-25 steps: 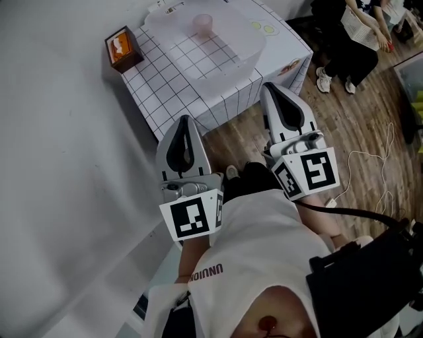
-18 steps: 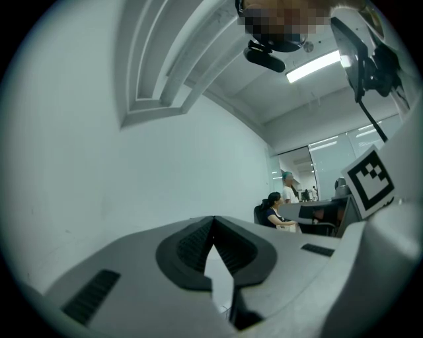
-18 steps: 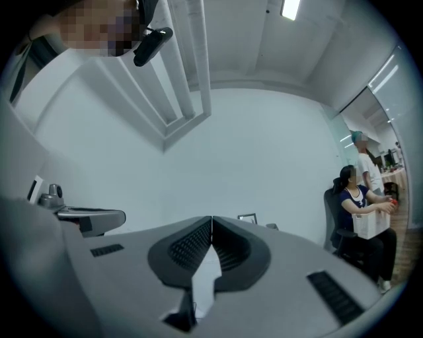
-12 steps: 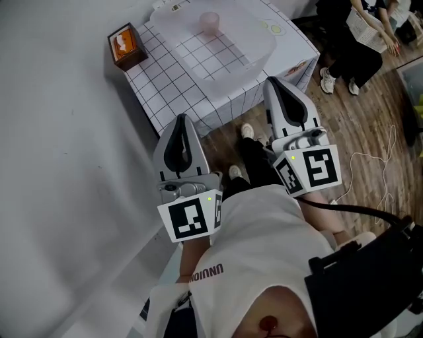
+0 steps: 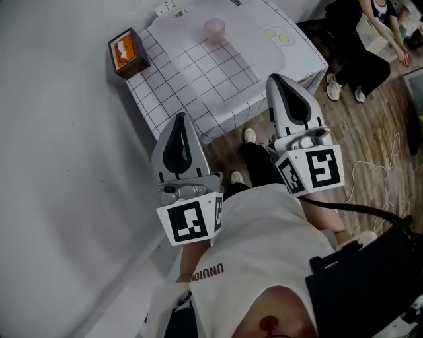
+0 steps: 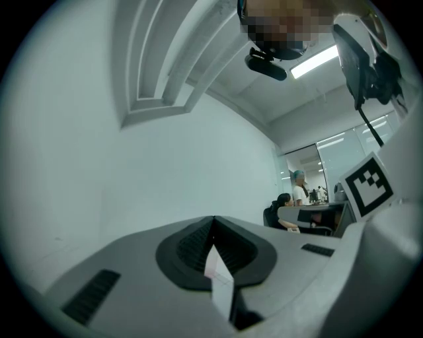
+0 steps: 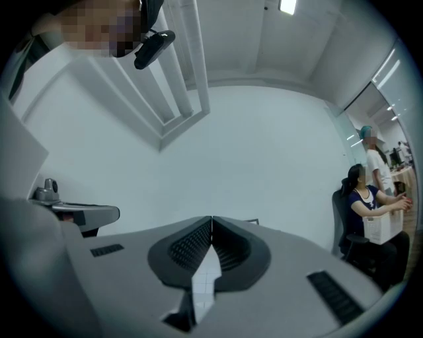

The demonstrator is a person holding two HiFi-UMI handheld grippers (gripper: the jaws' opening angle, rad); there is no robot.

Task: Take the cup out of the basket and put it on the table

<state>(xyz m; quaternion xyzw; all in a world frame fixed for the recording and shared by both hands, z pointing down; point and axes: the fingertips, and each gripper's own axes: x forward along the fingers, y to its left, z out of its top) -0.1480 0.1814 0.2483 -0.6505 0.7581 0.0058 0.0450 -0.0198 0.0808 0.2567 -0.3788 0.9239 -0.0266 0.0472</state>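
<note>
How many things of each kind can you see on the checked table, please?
Translucent basket: 1
Pink cup, standing in the basket: 1
Orange box: 1
Small yellow-green round items: 2
Total: 5
The white bits at the far edge are too small to identify and are not counted.

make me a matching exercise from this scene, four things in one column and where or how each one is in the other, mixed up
Things
1. cup
2. orange box
3. left gripper
4. seated person

Place or state
A. jaws shut, nothing between them
B. on the table, at its left edge, outside the basket
C. inside the translucent basket
D. to the right of the table

Pairs: 1-C, 2-B, 3-A, 4-D
</note>
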